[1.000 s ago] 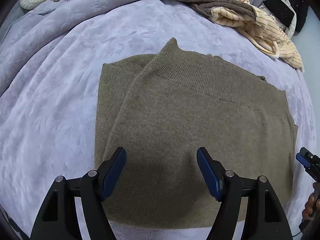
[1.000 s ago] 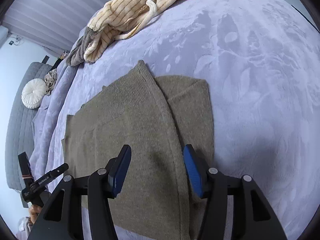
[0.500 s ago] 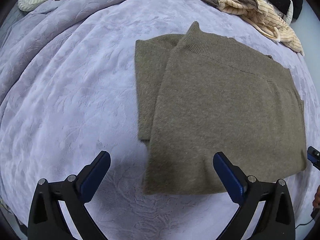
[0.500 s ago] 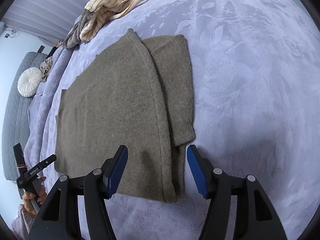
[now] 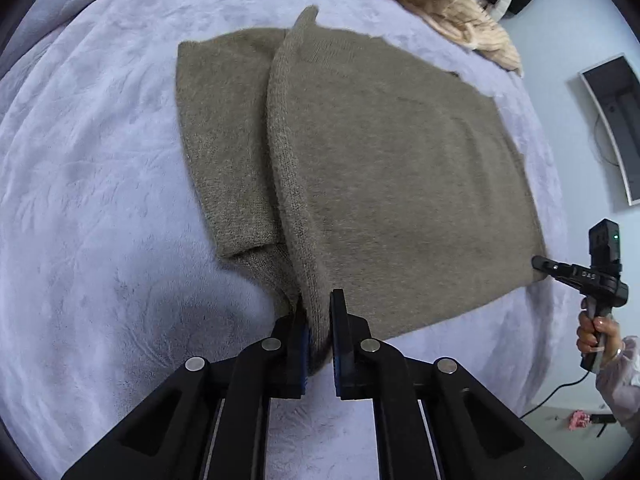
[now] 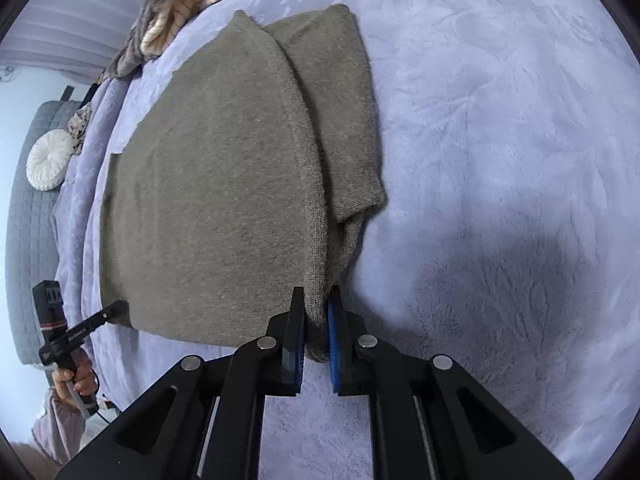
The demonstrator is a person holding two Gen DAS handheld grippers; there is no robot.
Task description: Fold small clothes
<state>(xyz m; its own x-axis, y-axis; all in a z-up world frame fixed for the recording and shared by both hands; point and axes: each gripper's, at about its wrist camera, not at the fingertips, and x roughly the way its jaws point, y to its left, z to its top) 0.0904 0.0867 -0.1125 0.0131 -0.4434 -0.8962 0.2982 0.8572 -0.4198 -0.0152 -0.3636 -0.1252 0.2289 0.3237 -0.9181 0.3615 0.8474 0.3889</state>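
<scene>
- The olive-brown knitted sweater (image 5: pixel 384 168) lies flat on a pale lavender plush blanket (image 5: pixel 92 208) that covers a bed, its sleeves folded in so that it forms a rough rectangle.
- In the left wrist view, the left gripper (image 5: pixel 318 316) has its two black fingers with blue pads drawn together on the near left corner of the sweater, where the folded edge and the sleeve layer beneath it bunch up and rise slightly off the blanket.
- In the right wrist view, the right gripper (image 6: pixel 318 314) is likewise clamped on the near right corner of the sweater (image 6: pixel 224 184), with the knit pinched between its pads and a folded sleeve just beside the grip.
- Each view shows the other tool at the opposite near corner: the right gripper's tip touches the sweater's edge at the far right of the left view (image 5: pixel 540 262), and a hand (image 5: pixel 592 328) holds its handle.
- A heap of cream ribbed clothes (image 5: pixel 440 4) with a grey-brown garment lies on the blanket beyond the sweater, well apart from it.
- A round white pleated cushion (image 6: pixel 50 160) rests against a grey quilted headboard (image 6: pixel 28 240) at the left of the right wrist view.
</scene>
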